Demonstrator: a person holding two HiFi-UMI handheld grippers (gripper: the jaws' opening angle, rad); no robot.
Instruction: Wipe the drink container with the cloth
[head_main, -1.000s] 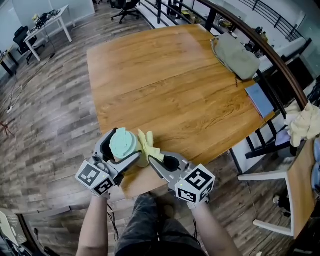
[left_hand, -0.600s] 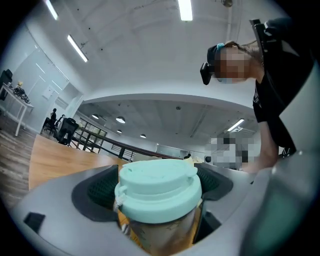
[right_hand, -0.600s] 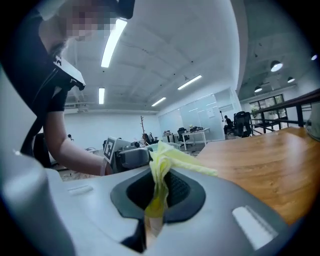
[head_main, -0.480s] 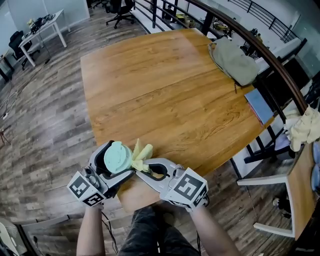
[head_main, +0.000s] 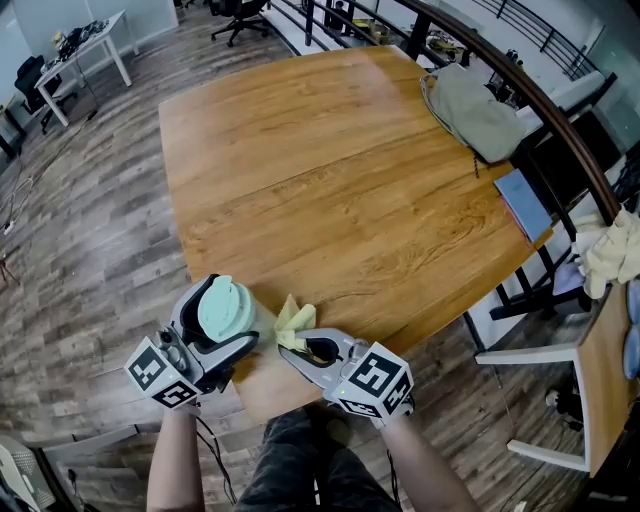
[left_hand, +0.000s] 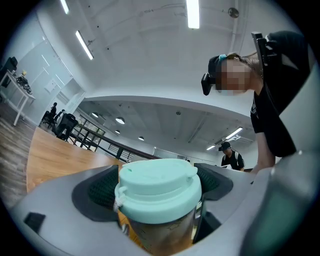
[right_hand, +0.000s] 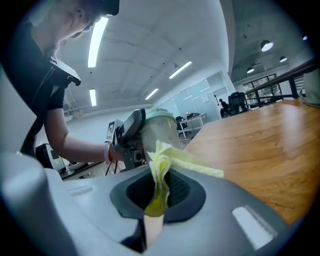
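Observation:
My left gripper is shut on a drink container, a clear tumbler with a mint-green lid, held tilted over the table's near edge. In the left gripper view the dark pads press on both sides under the lid. My right gripper is shut on a yellow cloth, pinched between its jaws. The cloth's free end touches or nearly touches the container's right side.
A wooden table stretches ahead. A grey-green bag lies at its far right corner, a blue book near the right edge. Chairs, a railing and a cloth pile stand to the right.
Both grippers have drifted slightly left and nearer me. The container is tilted so that its lid faces up more. The cloth has bunched lower beside it.

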